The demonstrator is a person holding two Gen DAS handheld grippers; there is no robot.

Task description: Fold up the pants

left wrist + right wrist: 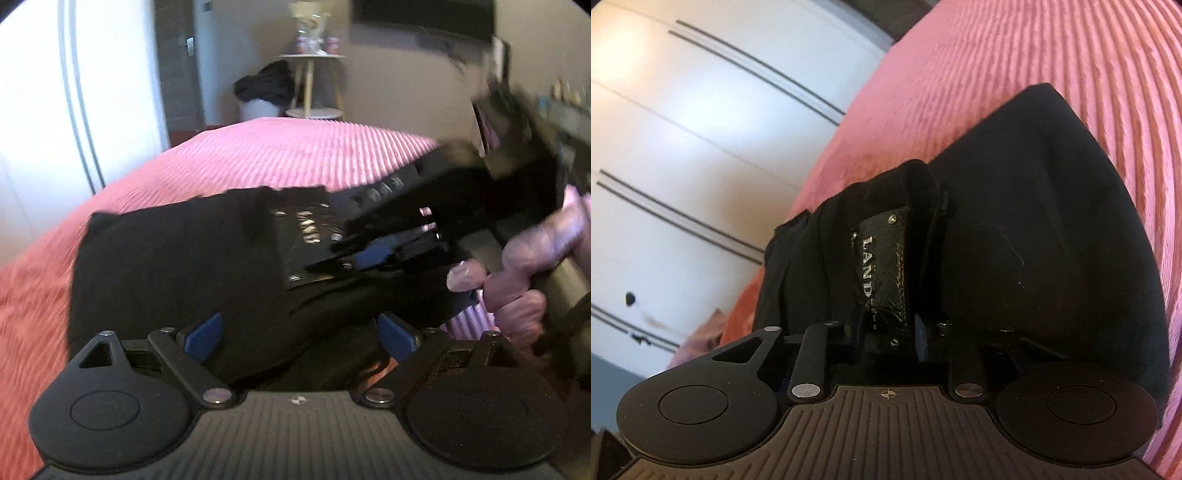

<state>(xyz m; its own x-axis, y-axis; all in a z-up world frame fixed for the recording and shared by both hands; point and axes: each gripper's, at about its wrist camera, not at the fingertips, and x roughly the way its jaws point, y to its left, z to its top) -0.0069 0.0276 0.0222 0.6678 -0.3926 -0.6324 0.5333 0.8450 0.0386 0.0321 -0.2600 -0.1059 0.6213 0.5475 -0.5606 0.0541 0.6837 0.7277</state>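
The black pants (177, 266) lie folded in a bundle on the pink ribbed bedspread (280, 155). A shiny black leather label (308, 236) marks the waistband. My left gripper (301, 336) is open, its blue-padded fingers wide apart over the near edge of the pants. My right gripper (369, 254) comes in from the right and is shut on the waistband at the label. In the right wrist view the label (886, 273) sits between the closed fingers of the right gripper (886, 325), with the pants (1034, 251) bulging to the right.
A white wardrobe (44, 110) stands at the left. Beyond the bed are a small round side table (312, 85) with items on it, a white basket holding dark clothes (262, 92) and a door. A gloved hand (535, 258) holds the right gripper.
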